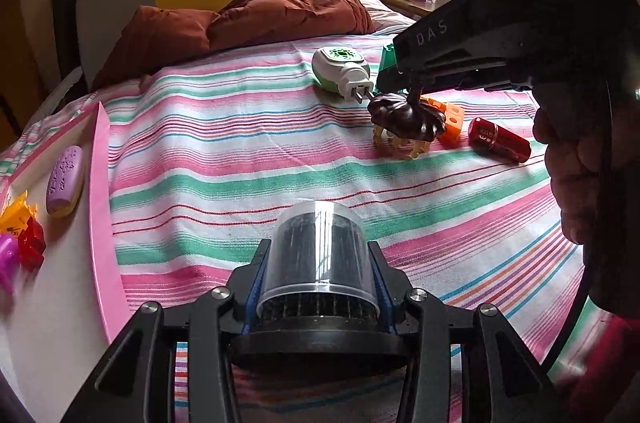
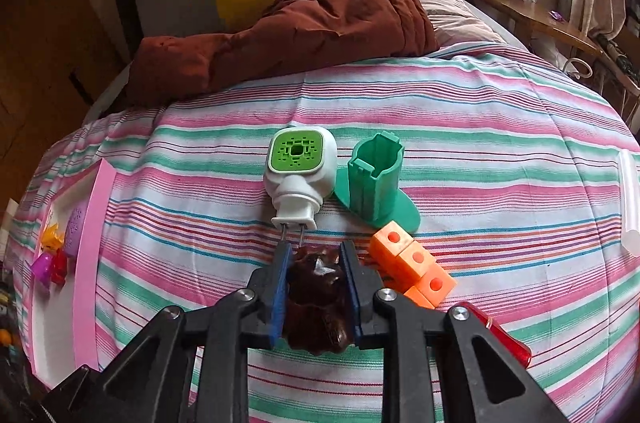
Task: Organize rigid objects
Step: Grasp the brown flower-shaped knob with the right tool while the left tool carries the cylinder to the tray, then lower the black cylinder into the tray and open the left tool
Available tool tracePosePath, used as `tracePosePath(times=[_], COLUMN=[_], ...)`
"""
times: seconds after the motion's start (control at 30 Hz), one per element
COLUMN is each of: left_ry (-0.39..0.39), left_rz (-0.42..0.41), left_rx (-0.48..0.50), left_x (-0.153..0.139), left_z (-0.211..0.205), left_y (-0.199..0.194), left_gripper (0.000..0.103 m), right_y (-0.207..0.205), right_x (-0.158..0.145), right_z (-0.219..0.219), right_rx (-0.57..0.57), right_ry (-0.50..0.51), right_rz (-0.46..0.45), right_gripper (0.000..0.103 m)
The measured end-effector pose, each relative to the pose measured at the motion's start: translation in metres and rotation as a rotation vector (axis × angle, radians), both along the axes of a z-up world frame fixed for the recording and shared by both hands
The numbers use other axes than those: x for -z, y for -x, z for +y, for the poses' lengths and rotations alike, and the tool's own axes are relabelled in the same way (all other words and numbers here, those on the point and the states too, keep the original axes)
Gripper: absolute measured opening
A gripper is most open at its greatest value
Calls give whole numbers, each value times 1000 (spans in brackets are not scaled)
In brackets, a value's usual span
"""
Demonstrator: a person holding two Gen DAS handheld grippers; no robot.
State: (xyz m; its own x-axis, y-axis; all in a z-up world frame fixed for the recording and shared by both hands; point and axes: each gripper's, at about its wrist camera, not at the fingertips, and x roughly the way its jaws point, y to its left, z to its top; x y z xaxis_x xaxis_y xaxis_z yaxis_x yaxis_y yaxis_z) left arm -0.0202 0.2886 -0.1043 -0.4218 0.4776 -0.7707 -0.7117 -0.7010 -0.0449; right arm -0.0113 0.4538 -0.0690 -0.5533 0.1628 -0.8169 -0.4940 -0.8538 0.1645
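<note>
In the left wrist view, the left hand-held gripper [image 1: 318, 263] sits low in the middle of the frame, its blue pads closed against the sides of a clear plastic cup [image 1: 318, 255] with a dark ribbed insert, held above the striped bedspread [image 1: 248, 159]. At the left edge lies a pink tray [image 1: 100, 183] carrying a purple soap-shaped piece [image 1: 65, 181], a yellow piece [image 1: 16, 215], a red piece [image 1: 32, 243] and a magenta piece [image 1: 8, 259].

In the upper right of that view the right hand-held gripper [image 1: 414, 99] reaches down onto a dark brown cupcake-shaped toy [image 1: 404, 117] resting on the bedspread. The right wrist view shows this gripper [image 2: 316, 263] narrowed tightly on the brown toy [image 2: 316, 287], its pads pressing both sides.

Just above the toy in the right wrist view lies a white and green plug-in device [image 2: 298, 171], its prongs nearly touching the toy. To its right stands a green holder [image 2: 374, 179], with orange blocks [image 2: 412, 263] below it and a red can [image 2: 500, 335] at the lower right. A rust-brown quilt [image 2: 312, 19] is bunched at the top.
</note>
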Motion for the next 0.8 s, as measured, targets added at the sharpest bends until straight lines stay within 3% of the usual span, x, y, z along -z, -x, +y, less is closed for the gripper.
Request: tracePosePath(times=[0.1, 0.3, 0.4, 0.6, 0.8], left_ry=[-20, -96, -137, -147, -142], left_rz=[-45, -34, -34, -26, -86], left_rx=[-6, 5, -34, -215, -385], left_x=[-8, -44, -67, -94, -93], left_z=[-5, -26, -47, -108, -162], left_y=[0, -12, -6, 47, 124], left_gripper=[45, 45, 45, 45, 45], right_y=[1, 4, 3, 3, 3], right_x=[0, 0, -1, -1, -2], right_z=[0, -12, -12, -12, -12], right_rx=[-4, -38, -36, -34, -34], right_ry=[-4, -97, -99, -104, -104], right_rz=[-3, -38, -39, -43, -47], right_gripper=[24, 23, 23, 23, 23])
